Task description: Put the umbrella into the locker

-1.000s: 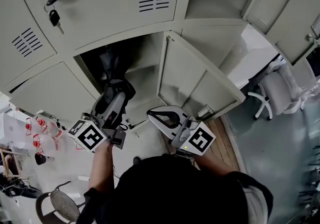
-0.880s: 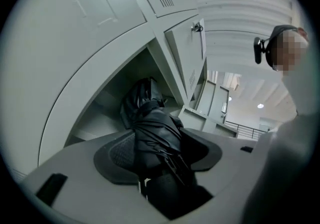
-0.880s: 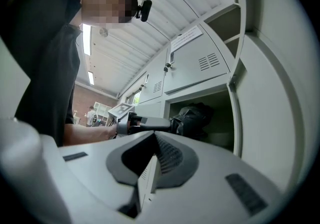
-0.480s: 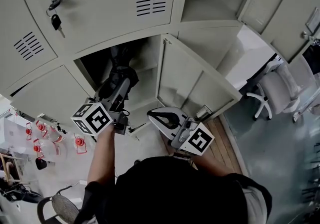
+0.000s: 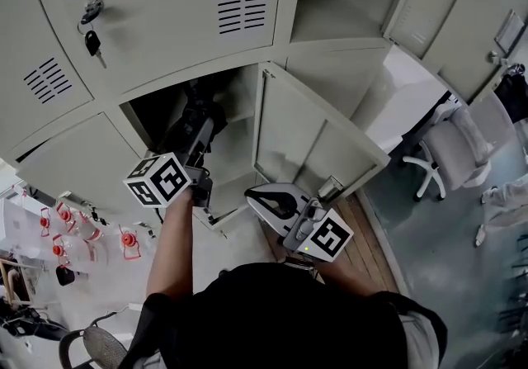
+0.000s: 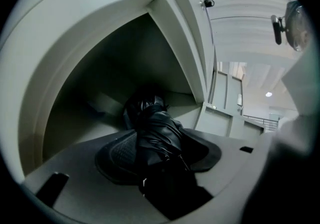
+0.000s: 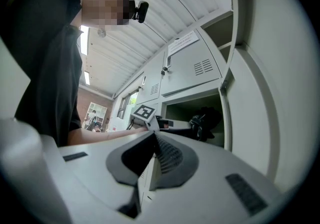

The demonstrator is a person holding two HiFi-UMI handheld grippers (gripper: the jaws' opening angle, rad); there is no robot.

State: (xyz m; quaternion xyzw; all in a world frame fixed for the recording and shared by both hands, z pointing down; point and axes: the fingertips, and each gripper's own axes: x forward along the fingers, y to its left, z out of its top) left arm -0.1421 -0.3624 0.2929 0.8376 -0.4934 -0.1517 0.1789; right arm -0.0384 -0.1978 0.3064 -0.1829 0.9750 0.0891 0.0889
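A black folded umbrella sits clamped between the pads of my left gripper, whose jaws are closing a little on it. Gripper and umbrella reach level into the open locker compartment, and the umbrella's far end is inside its dark left part. The right gripper view shows the umbrella in that opening. The compartment's door stands swung out to the right. My right gripper hangs low in front of the door, shut with nothing in it.
A key hangs from the lock of the shut door above left. Another open compartment lies upper right. A white office chair stands at the right. Red-and-clear objects lie on the floor at left.
My left gripper has carried the umbrella up the picture and deeper into the compartment, and its marker cube has rolled. The right gripper has stayed in place.
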